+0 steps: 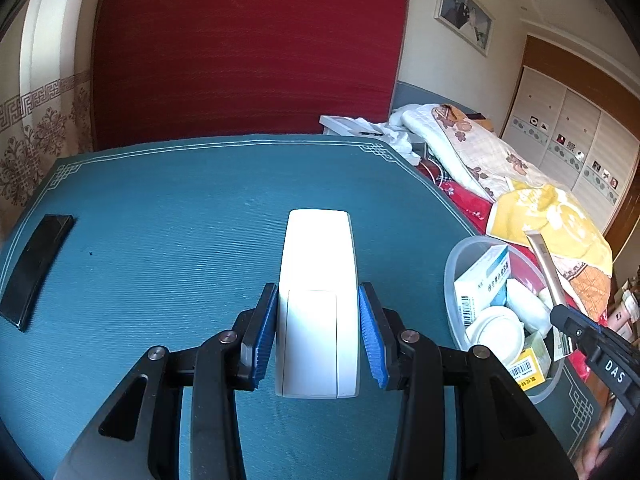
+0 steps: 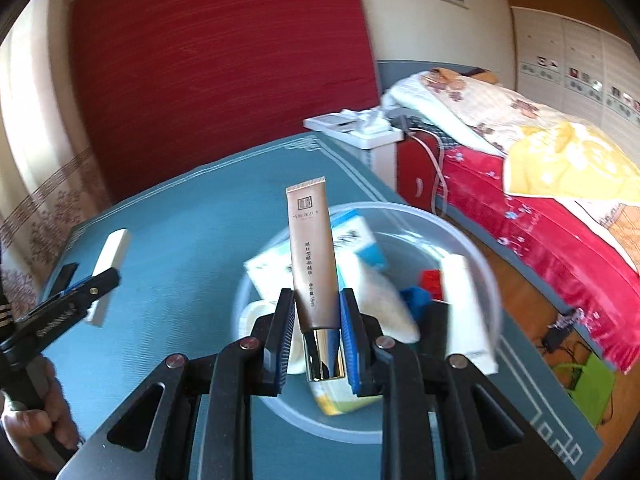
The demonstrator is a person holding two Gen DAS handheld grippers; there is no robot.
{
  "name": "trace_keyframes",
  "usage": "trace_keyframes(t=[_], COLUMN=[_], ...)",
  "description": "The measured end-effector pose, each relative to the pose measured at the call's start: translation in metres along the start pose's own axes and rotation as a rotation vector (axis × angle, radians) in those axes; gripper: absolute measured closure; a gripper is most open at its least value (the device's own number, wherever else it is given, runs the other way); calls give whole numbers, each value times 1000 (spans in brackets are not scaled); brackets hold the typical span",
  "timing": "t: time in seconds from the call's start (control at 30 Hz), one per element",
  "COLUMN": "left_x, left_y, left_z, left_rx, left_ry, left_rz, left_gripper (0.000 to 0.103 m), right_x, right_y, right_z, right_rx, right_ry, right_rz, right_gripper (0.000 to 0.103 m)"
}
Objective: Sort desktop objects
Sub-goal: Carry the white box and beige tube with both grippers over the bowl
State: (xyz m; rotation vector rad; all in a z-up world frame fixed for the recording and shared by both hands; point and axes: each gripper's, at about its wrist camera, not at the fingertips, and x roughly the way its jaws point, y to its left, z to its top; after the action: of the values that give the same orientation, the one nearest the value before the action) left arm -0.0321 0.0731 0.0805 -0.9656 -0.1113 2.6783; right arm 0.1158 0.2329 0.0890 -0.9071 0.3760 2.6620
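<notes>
Tube [image 2: 312,256] pinched in right gripper [image 2: 317,344], cap end between pads, hovering above bowl [image 2: 476,248]. Lower until over a gap beside the boxes in bowl, then release; avoid tipping bowl rim. White remote [image 1: 318,300] clamped in left gripper [image 1: 318,332], well left of bowl, above blue mat [image 1: 160,208]. Black bar [image 1: 34,268] lying far left of bowl, untouched.

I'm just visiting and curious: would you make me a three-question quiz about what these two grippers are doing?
1. True or false: the left gripper holds a white box.
2. The right gripper holds: A) a black remote, B) a brown tube, C) nothing.
3. Fill in: the tube hangs over a clear ____.

Key: 1 true; 2 B; 3 bowl.
</notes>
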Motion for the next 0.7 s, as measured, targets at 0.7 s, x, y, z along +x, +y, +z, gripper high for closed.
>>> trace_keyframes(t=[0.7], left_x=[3], left_y=[-22], left_z=[-9], left_rx=[47], left_ry=[25], left_rz=[-41], left_gripper=[60], right_x=[11], right_y=[-41], right_z=[-8], right_rx=[78], right_ry=[41], right_rz=[-60], right_gripper=[78])
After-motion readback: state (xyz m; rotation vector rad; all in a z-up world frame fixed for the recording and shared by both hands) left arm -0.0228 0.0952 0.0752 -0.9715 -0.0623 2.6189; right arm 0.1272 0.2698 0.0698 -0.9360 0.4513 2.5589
